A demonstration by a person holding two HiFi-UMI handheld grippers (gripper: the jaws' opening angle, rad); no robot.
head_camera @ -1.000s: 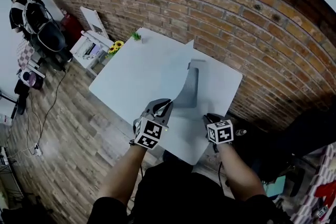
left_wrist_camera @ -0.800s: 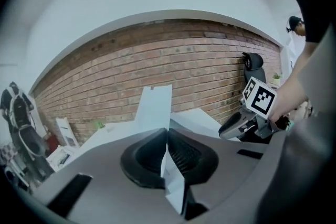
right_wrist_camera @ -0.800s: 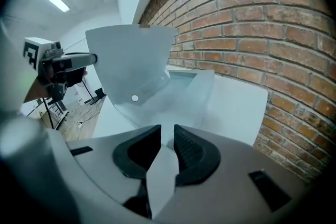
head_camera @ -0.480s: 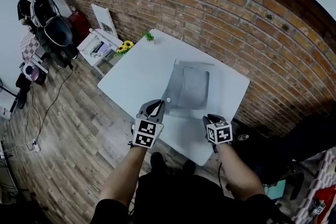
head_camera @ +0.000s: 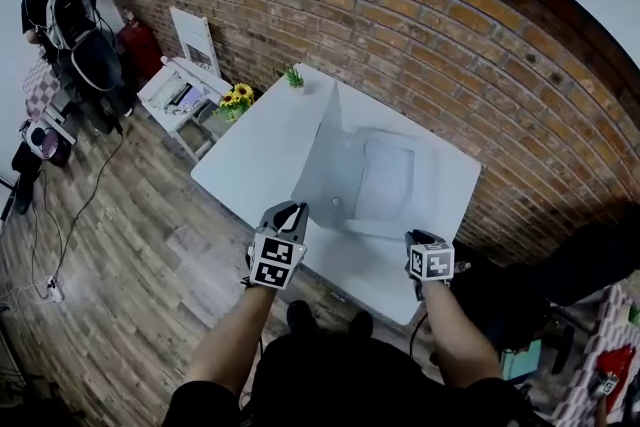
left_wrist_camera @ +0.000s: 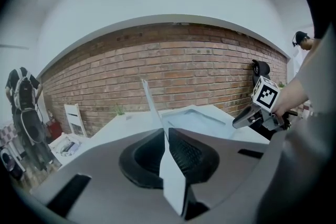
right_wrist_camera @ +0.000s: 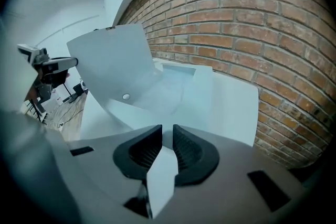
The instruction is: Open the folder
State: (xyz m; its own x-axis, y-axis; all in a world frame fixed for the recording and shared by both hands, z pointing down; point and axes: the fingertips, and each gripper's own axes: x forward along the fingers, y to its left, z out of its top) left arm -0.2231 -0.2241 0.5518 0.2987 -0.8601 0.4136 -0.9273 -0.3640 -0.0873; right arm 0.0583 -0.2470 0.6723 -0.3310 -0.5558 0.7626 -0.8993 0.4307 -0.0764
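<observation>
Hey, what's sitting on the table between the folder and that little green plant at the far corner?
Nothing. In the head view, only bare white table lies between the folder and the plant.

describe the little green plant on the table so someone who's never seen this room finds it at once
Find the brick wall, then the white table in front of it. At the table's far corner stands a small green plant. It is the only green thing on the tabletop; the folder is pale, and the yellow flowers sit off the table, lower down.
</observation>
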